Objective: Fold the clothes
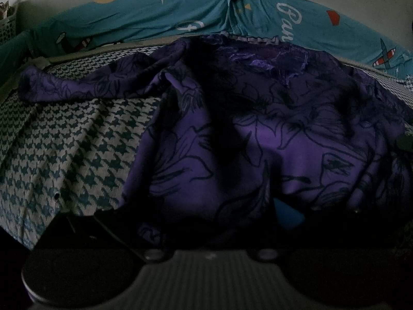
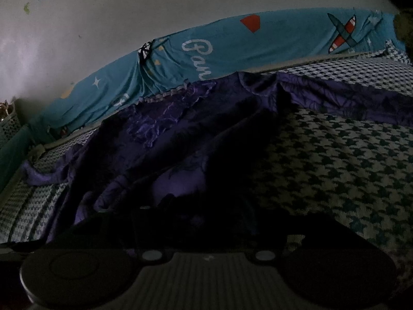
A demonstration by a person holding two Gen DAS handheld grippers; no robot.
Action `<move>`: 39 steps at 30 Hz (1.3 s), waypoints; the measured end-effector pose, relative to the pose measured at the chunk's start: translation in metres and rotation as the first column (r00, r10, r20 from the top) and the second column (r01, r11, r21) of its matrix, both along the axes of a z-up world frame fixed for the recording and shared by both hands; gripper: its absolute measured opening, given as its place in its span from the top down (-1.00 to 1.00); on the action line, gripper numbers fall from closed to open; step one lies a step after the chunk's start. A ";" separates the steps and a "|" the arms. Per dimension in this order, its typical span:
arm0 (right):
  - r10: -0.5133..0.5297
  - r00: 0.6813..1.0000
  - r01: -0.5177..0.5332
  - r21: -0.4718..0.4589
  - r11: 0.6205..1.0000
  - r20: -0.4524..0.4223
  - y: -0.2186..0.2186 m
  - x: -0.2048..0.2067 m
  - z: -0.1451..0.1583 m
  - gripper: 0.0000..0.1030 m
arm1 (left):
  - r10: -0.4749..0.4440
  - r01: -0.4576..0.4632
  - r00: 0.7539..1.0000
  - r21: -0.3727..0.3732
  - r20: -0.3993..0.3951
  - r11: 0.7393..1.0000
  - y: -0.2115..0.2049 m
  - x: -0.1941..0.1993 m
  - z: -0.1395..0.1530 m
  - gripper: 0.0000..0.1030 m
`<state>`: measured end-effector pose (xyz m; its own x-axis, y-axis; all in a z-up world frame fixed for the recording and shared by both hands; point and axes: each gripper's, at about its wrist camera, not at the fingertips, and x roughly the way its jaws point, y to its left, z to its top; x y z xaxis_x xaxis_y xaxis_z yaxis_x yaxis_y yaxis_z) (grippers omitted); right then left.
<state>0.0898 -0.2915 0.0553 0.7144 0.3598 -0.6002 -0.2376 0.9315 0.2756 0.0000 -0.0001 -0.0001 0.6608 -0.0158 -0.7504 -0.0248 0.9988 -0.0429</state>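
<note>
Lying spread on the checked bedcover (image 1: 64, 139), the purple dress (image 1: 258, 134) looks thin, soft and slippery; I would grip its hem. My grippers' fingers are too dark to judge.

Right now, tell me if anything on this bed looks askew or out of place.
The purple floral-print garment lies rumpled, not flat, on the houndstooth bedcover: deep creases run down its middle, and one sleeve trails sideways. Nothing looks damaged.

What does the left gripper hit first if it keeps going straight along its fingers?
Most likely the purple floral garment: it fills the view directly ahead of the left gripper. The teal printed sheet lies beyond. Depth is unclear in this dim frame.
</note>
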 end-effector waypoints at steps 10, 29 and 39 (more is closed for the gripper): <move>0.012 1.000 -0.012 -0.018 1.000 0.000 0.001 0.003 -0.009 -0.29 | 0.006 -0.006 1.000 0.007 -0.003 1.000 -0.001 0.001 -0.002 -1.00; 0.020 0.998 -0.022 -0.049 0.999 -0.055 0.013 0.007 -0.016 -0.51 | 0.006 -0.006 1.000 0.026 -0.007 1.000 0.002 0.000 -0.002 -1.00; 0.025 0.998 -0.029 -0.065 0.997 -0.056 0.018 0.008 -0.018 -0.57 | 0.009 -0.009 1.000 0.028 -0.009 1.000 0.001 0.000 -0.003 -1.00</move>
<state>0.0981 -0.2737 0.0377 0.6700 0.3367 -0.6616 -0.2491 0.9415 0.2269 0.0003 0.0009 -0.0031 0.6543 0.0108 -0.7561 -0.0340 0.9993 -0.0152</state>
